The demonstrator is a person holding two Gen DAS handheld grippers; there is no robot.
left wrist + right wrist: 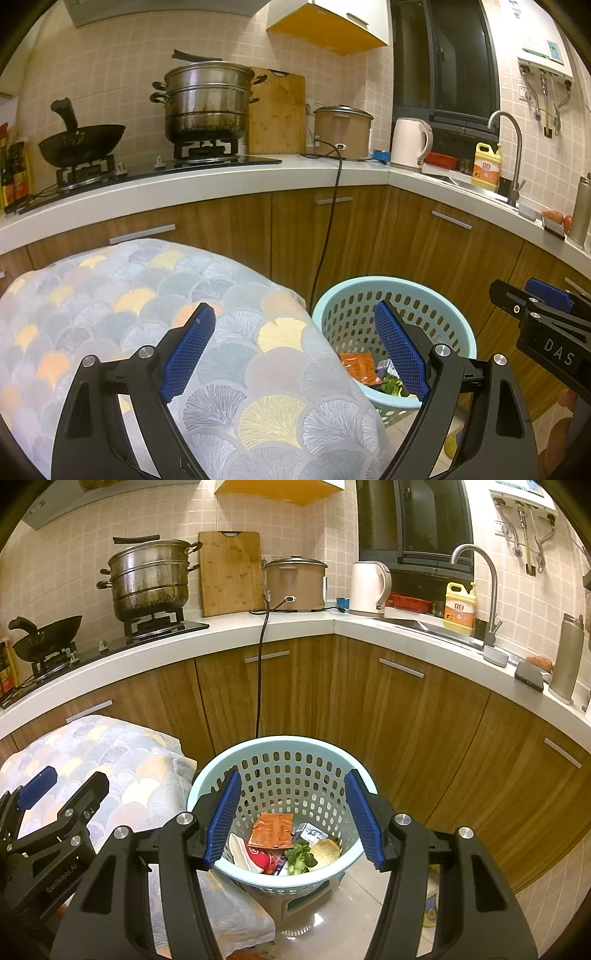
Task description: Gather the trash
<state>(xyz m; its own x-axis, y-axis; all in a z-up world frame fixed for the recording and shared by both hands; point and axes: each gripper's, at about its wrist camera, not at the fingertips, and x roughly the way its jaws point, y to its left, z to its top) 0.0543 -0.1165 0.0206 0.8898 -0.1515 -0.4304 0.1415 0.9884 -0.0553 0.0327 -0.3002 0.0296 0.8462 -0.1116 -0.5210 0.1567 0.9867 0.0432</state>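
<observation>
A light blue perforated basket [291, 764] stands on the floor by the cabinets and holds trash: an orange snack packet [271, 830], green leaves [301, 856], a red and white wrapper [258, 858] and a round flat piece [327, 851]. My right gripper [293, 818] is open and empty above the basket's mouth. My left gripper [295, 350] is open and empty over a table covered with a fan-patterned cloth [147, 314], with the basket [354, 295] just right of it. The left gripper also shows in the right wrist view [61, 788], the right one in the left wrist view [532, 299].
Wooden cabinets [406, 720] under a white counter [240, 627] curve behind the basket. On the counter stand a wok [48, 635], steamer pot [147, 579], cutting board [229, 572], rice cooker [295, 583], kettle [369, 587] and detergent bottle [460, 607]. A black cord [260, 672] hangs down.
</observation>
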